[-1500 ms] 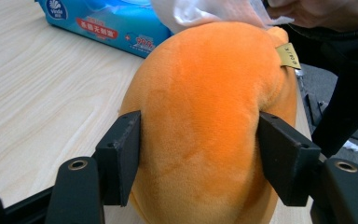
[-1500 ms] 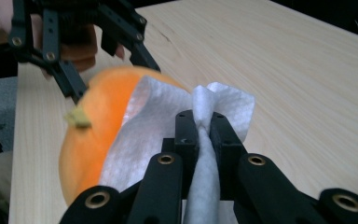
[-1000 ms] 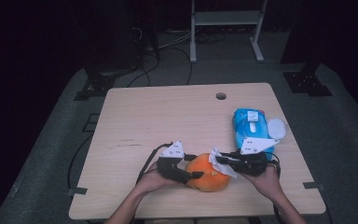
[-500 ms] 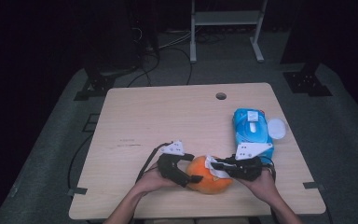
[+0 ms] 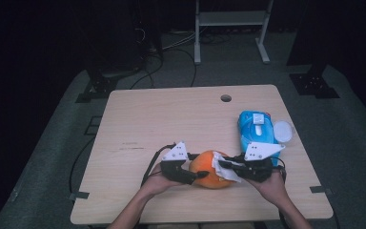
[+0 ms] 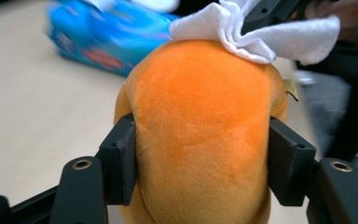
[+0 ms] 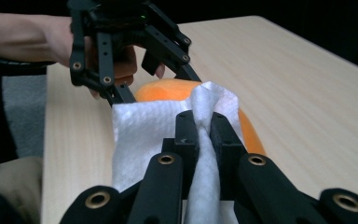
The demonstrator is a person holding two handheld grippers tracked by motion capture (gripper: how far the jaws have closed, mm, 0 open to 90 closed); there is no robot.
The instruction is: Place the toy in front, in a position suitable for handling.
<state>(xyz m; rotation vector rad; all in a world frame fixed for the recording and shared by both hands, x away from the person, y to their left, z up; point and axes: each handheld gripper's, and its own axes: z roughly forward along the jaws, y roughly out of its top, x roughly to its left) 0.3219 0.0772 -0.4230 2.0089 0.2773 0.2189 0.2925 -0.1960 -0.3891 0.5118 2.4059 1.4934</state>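
Observation:
An orange plush toy [image 5: 206, 172] lies near the table's front edge. My left gripper [image 5: 196, 175] comes at it from the left. Its jaws have just been closing, and the pads [image 6: 119, 158] press into both sides of the plush [image 6: 200, 116]. My right gripper [image 5: 225, 167] comes from the right, shut on a white wipe [image 7: 140, 130] pinched into a fold between its fingertips [image 7: 187, 133]. The wipe [image 6: 261, 39] rests on the top of the plush [image 7: 163, 88].
A blue pack of wipes [image 5: 255, 126] lies behind the right hand, with a round white lid [image 5: 282, 131] beside it. The light wooden table [image 5: 171, 119] has a small hole [image 5: 226, 98] near its far edge. Dark floor and cables surround it.
The left jaws spread wide around the plush half a second ago and have since closed on it. The right gripper with the wipe has stayed on the plush, shifting only slightly.

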